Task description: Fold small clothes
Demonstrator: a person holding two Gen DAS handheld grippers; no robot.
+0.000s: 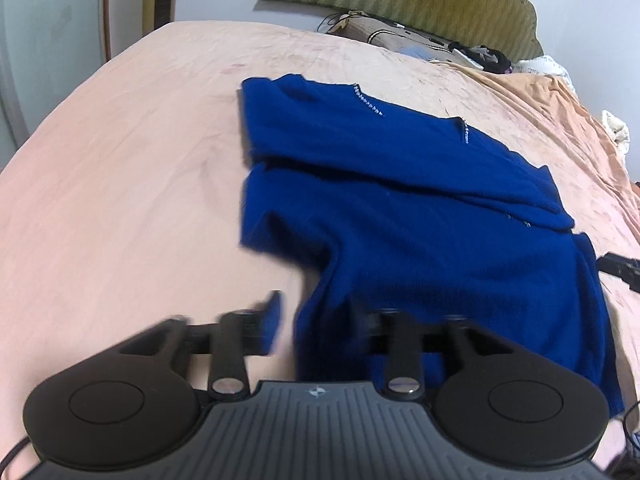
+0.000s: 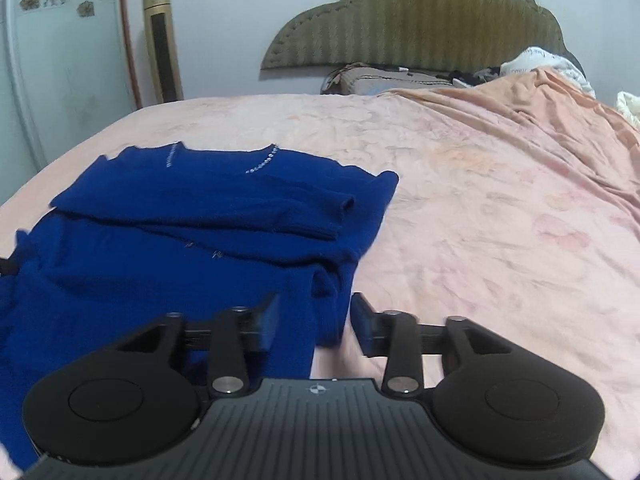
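A royal-blue knit top (image 1: 420,208) with sparkly neckline trim lies on the pink bed sheet (image 1: 120,200), its sleeves folded across the body. My left gripper (image 1: 316,320) stands open at the top's near left hem corner, with fabric hanging between the fingers and a strip of sheet showing beside the left finger. In the right wrist view the same top (image 2: 192,240) fills the left half. My right gripper (image 2: 314,320) is open around the near right hem corner, and its right finger stands clear of the cloth. A black part of the right gripper (image 1: 620,270) shows at the top's right edge.
The pink sheet (image 2: 500,220) stretches wide to the right of the top. A rumpled orange blanket (image 2: 540,92), a pillow with dark clutter (image 2: 380,78) and a green padded headboard (image 2: 420,20) are at the far end. A gold tower unit (image 2: 162,40) stands by the wall.
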